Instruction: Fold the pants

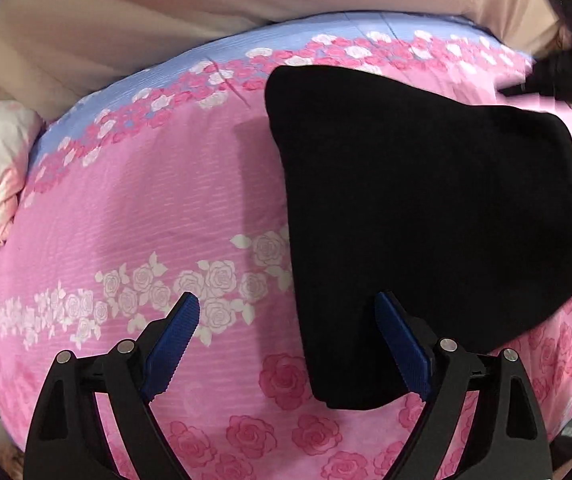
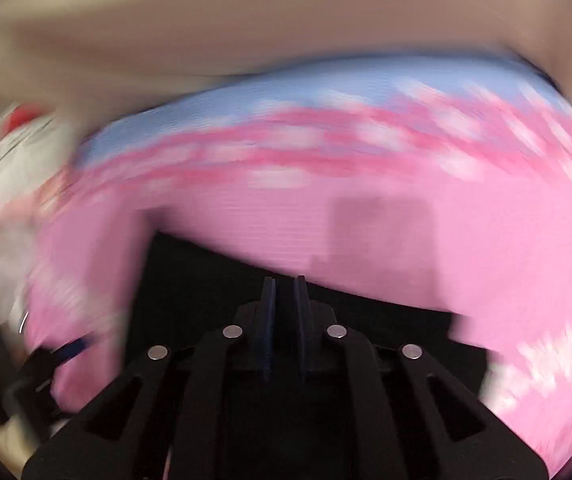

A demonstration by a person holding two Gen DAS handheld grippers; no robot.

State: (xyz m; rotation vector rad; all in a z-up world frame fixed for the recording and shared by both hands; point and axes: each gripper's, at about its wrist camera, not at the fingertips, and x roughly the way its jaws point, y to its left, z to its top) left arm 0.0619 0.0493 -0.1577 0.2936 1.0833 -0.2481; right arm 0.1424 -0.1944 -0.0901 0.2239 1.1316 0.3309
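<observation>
One pants (image 1: 425, 208) | folded | long axis near-to-far on bedspread (image 1: 146, 208)

A big pink bedsheet (image 1: 166, 208) with roses covers the bed. It has rows of white roses, dark pink roses, and a light blue strip along the far edge. A white and pink bundle of cloth (image 1: 0, 176) lies beside it. Behind it hangs a plain tan curtain (image 1: 166, 12).

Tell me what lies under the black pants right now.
The black folded pants lie on a pink rose-printed bedsheet, which shows all around them. Anything directly beneath the fabric is covered and cannot be seen.
</observation>
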